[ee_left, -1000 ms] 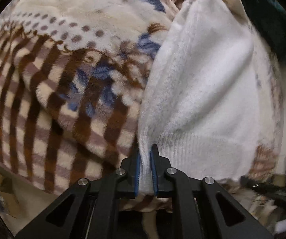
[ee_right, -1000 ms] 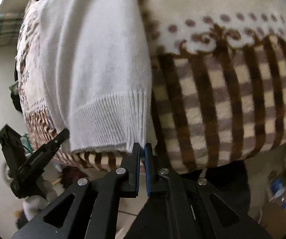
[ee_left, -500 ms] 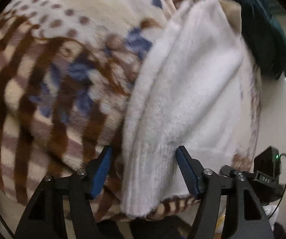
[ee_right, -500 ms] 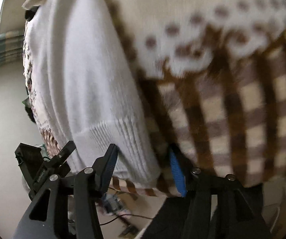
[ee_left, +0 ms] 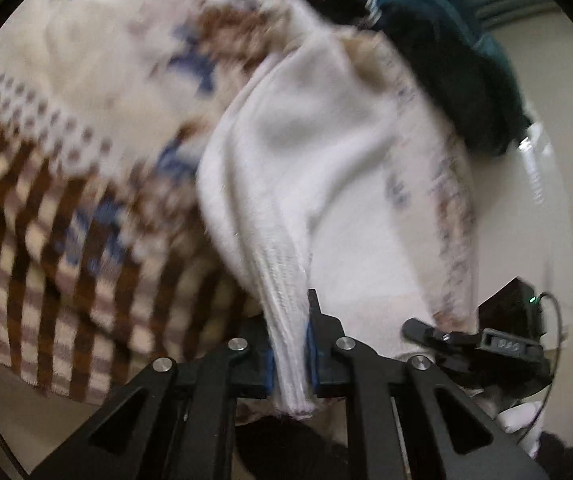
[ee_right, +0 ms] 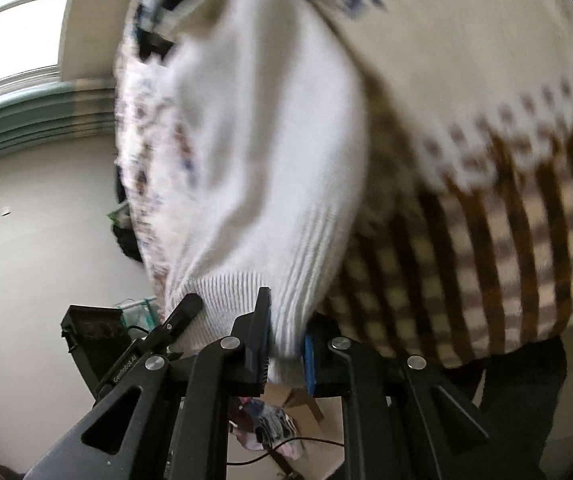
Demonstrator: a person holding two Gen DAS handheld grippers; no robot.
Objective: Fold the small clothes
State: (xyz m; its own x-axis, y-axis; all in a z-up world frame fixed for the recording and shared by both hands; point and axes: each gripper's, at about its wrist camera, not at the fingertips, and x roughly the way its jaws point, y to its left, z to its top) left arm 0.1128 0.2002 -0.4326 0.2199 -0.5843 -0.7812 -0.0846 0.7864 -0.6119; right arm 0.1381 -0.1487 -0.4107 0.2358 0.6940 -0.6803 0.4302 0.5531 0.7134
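The small white knit garment (ee_left: pixel 326 184) lies draped over a patterned blanket (ee_left: pixel 66 208), cream at the top with brown stripes and blue motifs lower down, and its ribbed hem hangs toward both cameras. The left claw (ee_left: pixel 290 344) is clenched on a bunched stretch of that ribbing, the fabric pinched flat between its blue pads and poking out below them. The right claw (ee_right: pixel 284 344) grips the hem too, at another spot along the rib, its pads pressed into the knit with a fold of white cloth between them. Holding the hem at two points like this looks meant to keep the edge taut and square, so the garment can be lifted and laid over itself without sagging in the middle. Both views are smeared with motion, so exactly how far apart the two grips sit I cannot tell. Each claw shows up dark at the edge of the other's view. Beyond the garment a dark teal cloth (ee_left: pixel 458 80) is heaped at the far side of the blanket, and behind that stands a pale wall (ee_right: pixel 26 240) under a bright window (ee_right: pixel 14 36).
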